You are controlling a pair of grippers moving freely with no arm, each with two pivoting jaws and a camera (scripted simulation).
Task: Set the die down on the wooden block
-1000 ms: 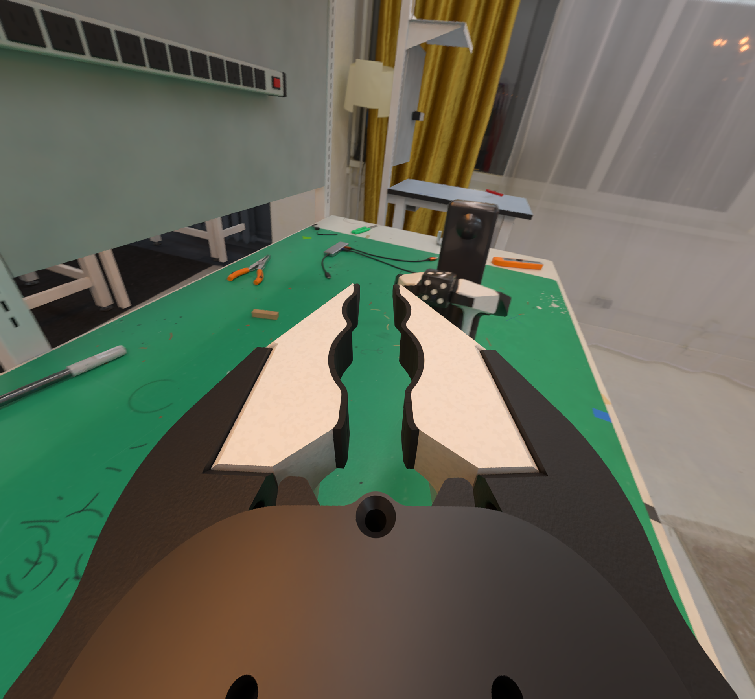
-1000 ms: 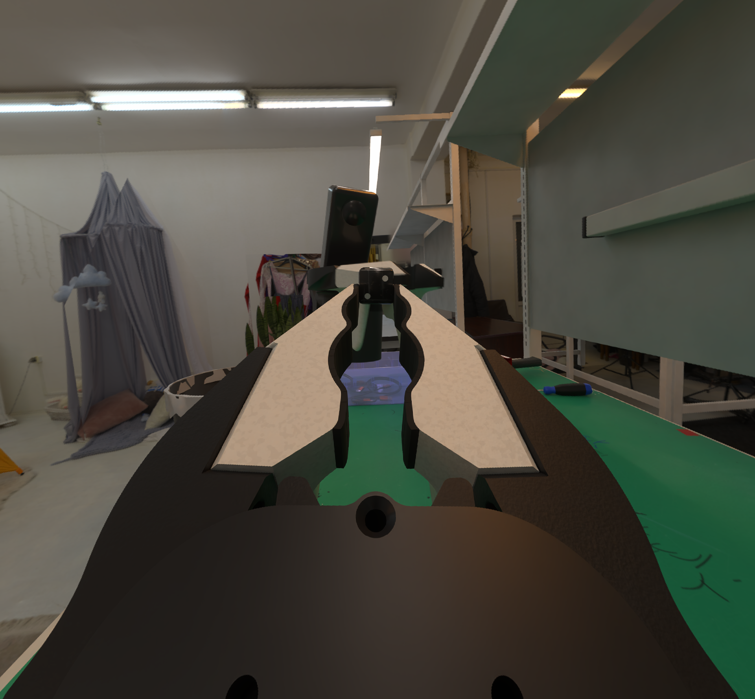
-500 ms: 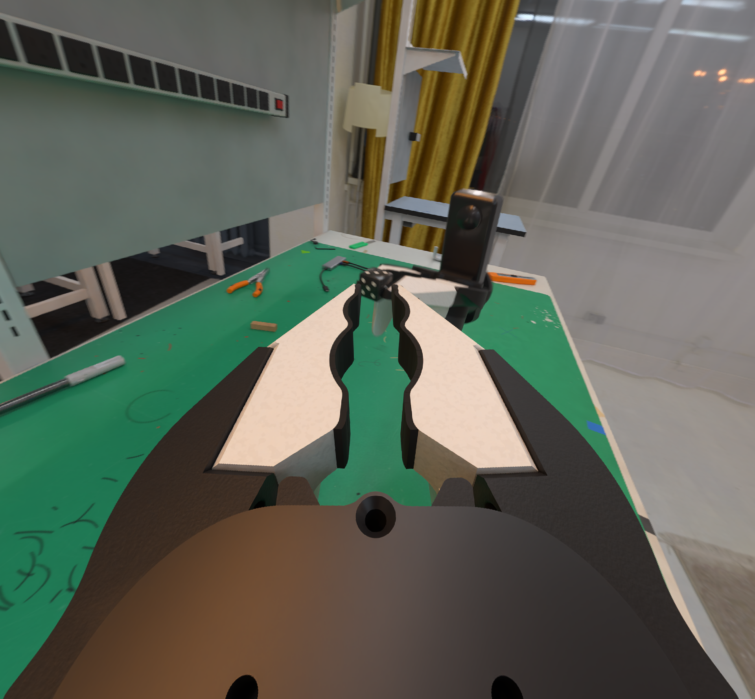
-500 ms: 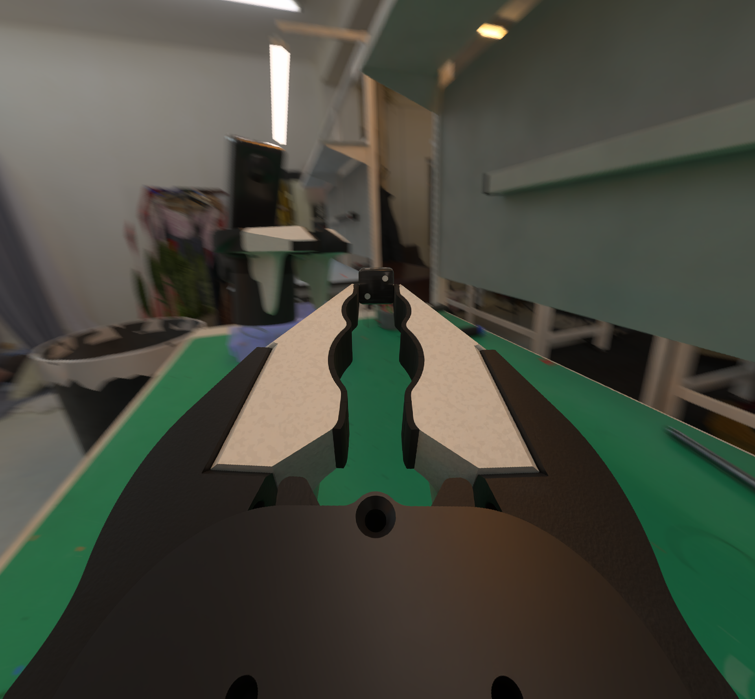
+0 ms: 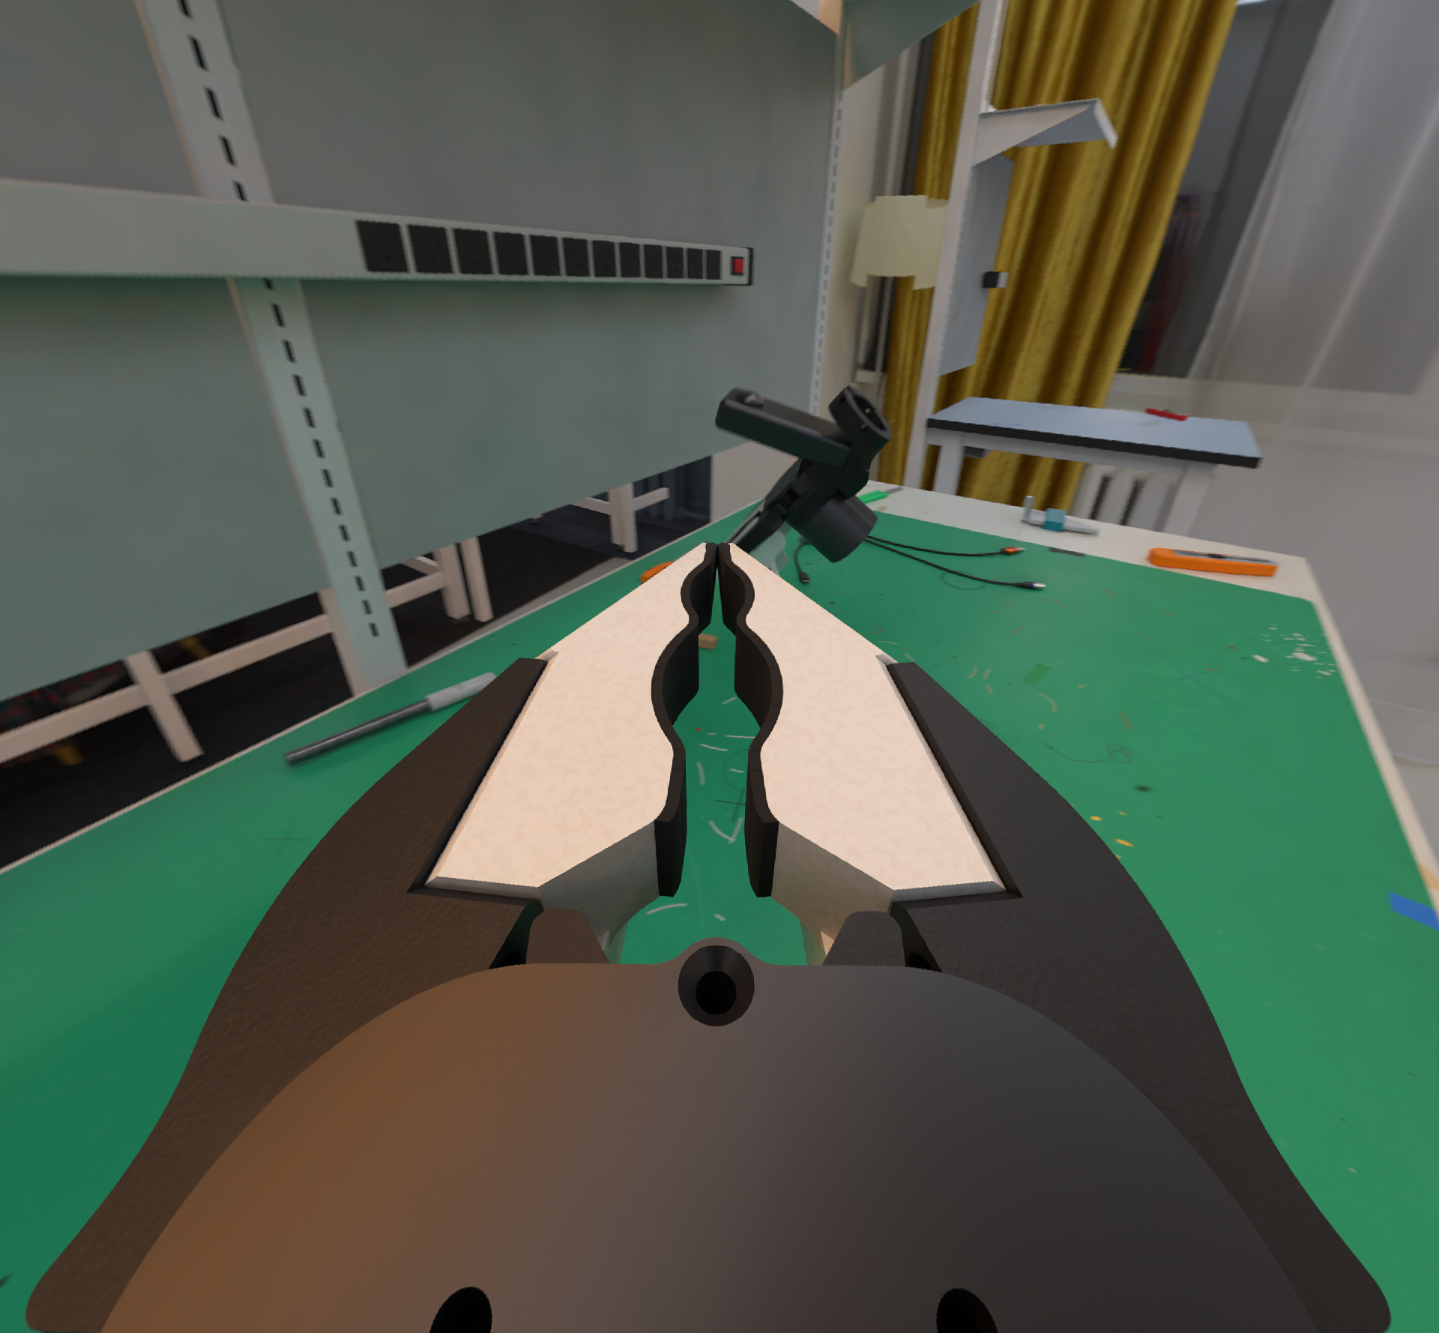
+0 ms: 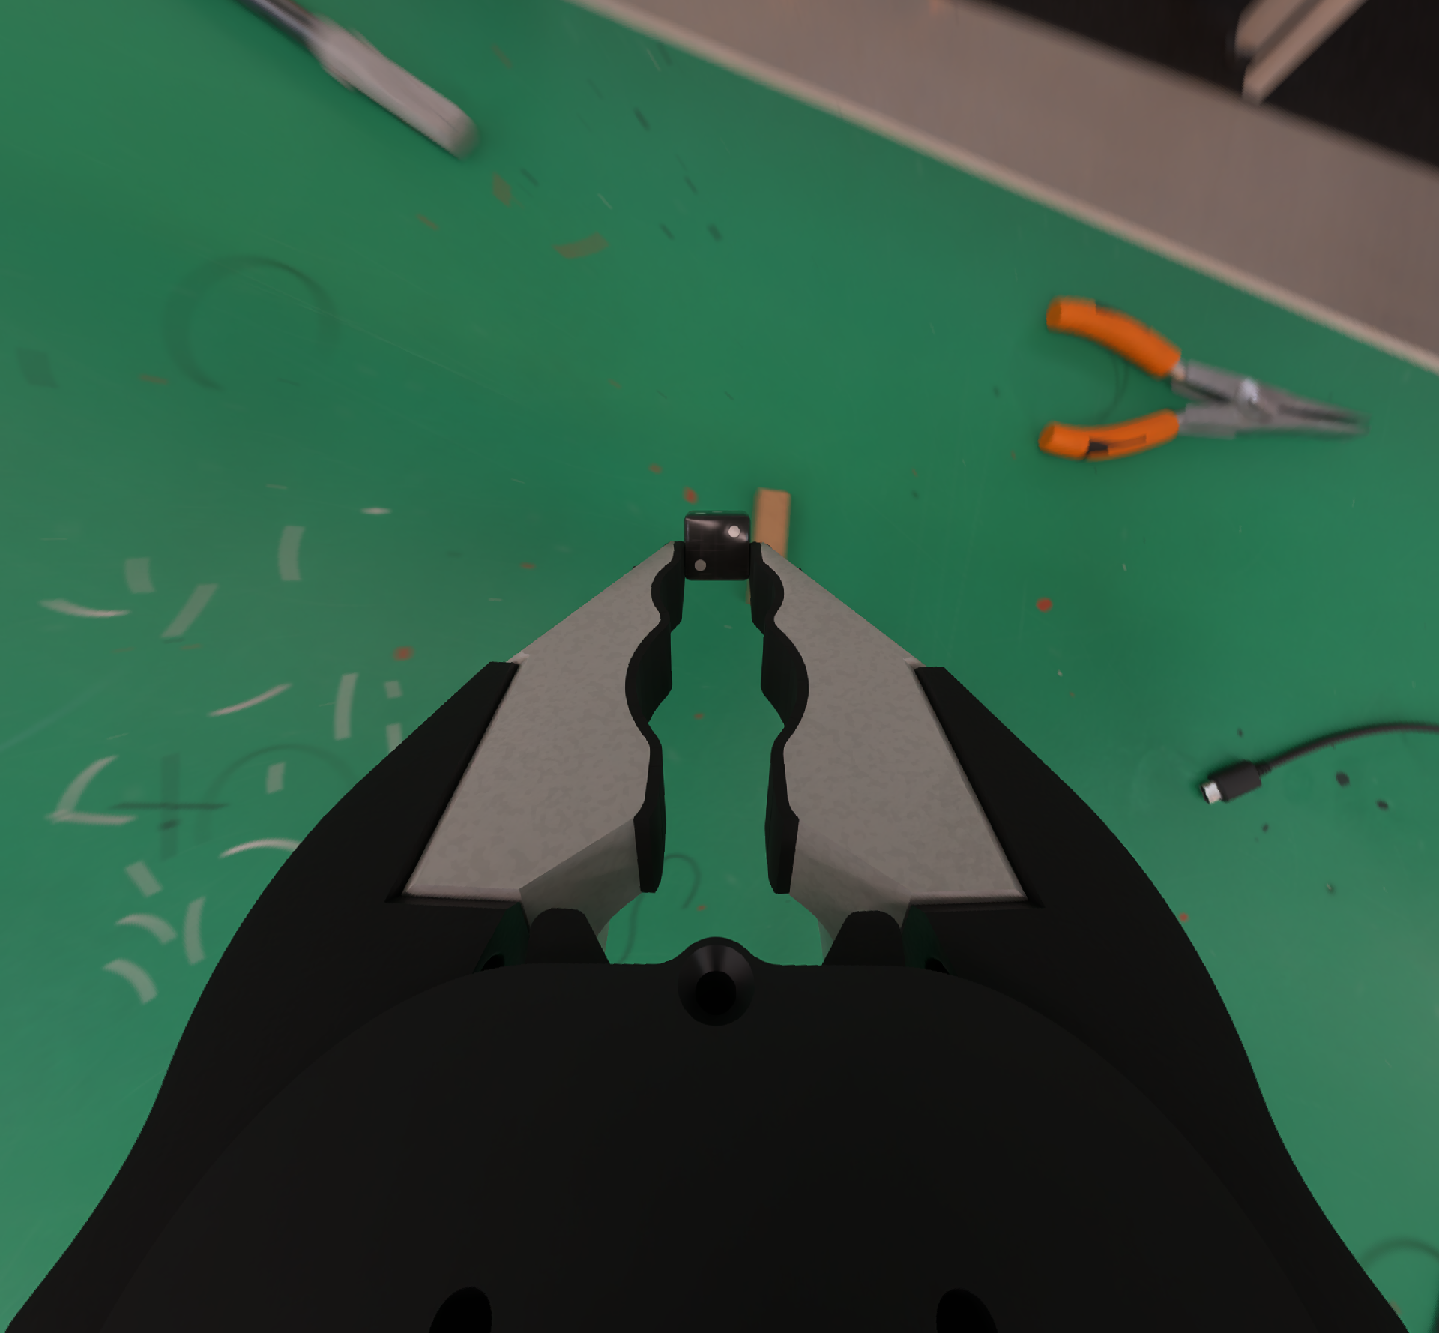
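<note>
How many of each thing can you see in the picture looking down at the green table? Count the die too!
Die: 1
Wooden block: 1
Pliers: 1
Marker: 1
Cable: 1
Total: 5

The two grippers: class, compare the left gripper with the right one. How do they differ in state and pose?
The right gripper is shut on the black die; the left gripper is shut on nothing. The right gripper points steeply down at the green mat beside the wooden block; the left gripper looks along the bench. Both share pale fingers with wavy black pads.
</note>
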